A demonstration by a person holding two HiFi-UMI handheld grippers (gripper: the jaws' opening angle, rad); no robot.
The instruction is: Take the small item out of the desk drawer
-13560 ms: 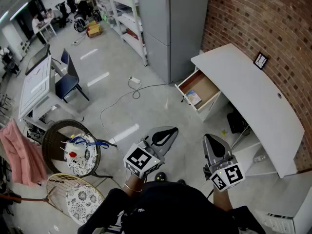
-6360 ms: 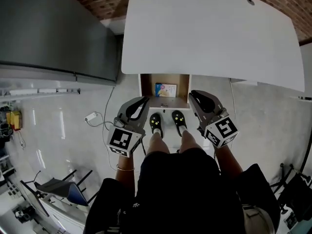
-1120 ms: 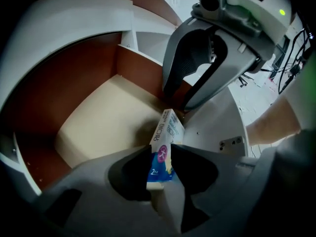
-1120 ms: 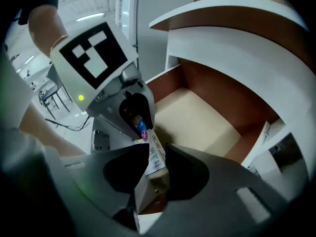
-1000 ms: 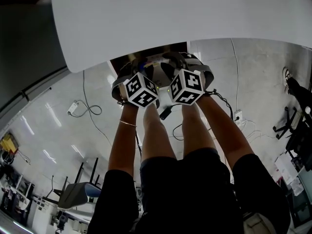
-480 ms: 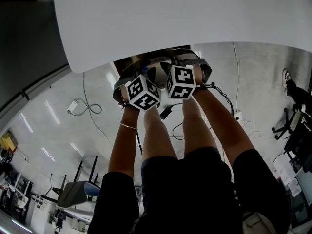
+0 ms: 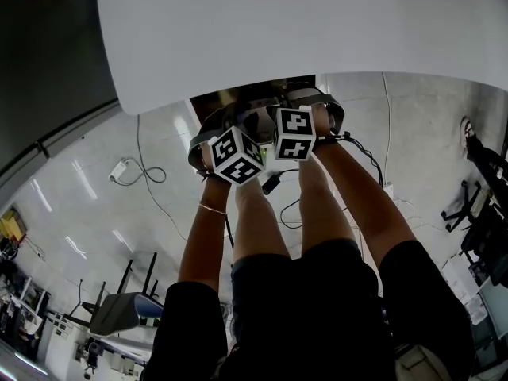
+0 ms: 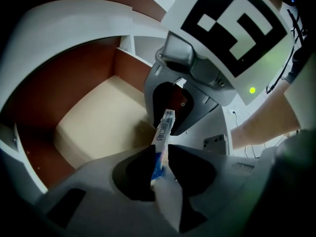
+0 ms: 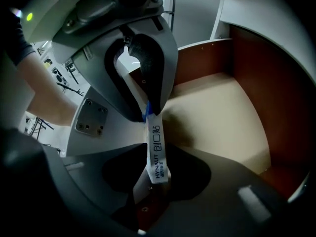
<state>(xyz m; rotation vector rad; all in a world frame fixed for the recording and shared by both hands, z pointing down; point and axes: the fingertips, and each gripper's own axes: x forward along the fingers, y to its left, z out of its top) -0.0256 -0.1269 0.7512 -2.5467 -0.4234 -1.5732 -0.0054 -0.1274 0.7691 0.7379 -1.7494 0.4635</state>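
Note:
A small flat white-and-blue box (image 8: 163,130) stands on edge over the open wooden drawer (image 8: 98,127) under the white desk (image 7: 317,22). My left gripper (image 8: 159,154) has just been closing, and its pads now press on the box's lower end. The right gripper (image 9: 155,169) has just been opening, so the box (image 9: 155,147) stands between its spread jaws. The two grippers face each other inside the drawer. In the head view only their marker cubes and backs show: the left gripper (image 7: 230,125) and the right gripper (image 7: 305,105). The box is hidden there.
The drawer's red-brown side walls (image 9: 256,73) and white outer frame (image 8: 74,28) close in around both grippers. The desk top overhangs the drawer's back part. Cables (image 7: 151,173) lie on the glossy floor to the left, and the person's legs stand below.
The right gripper's marker cube has shifted a little left and up toward the drawer and rolled. The left cube has barely moved. Both cubes now sit closer together.

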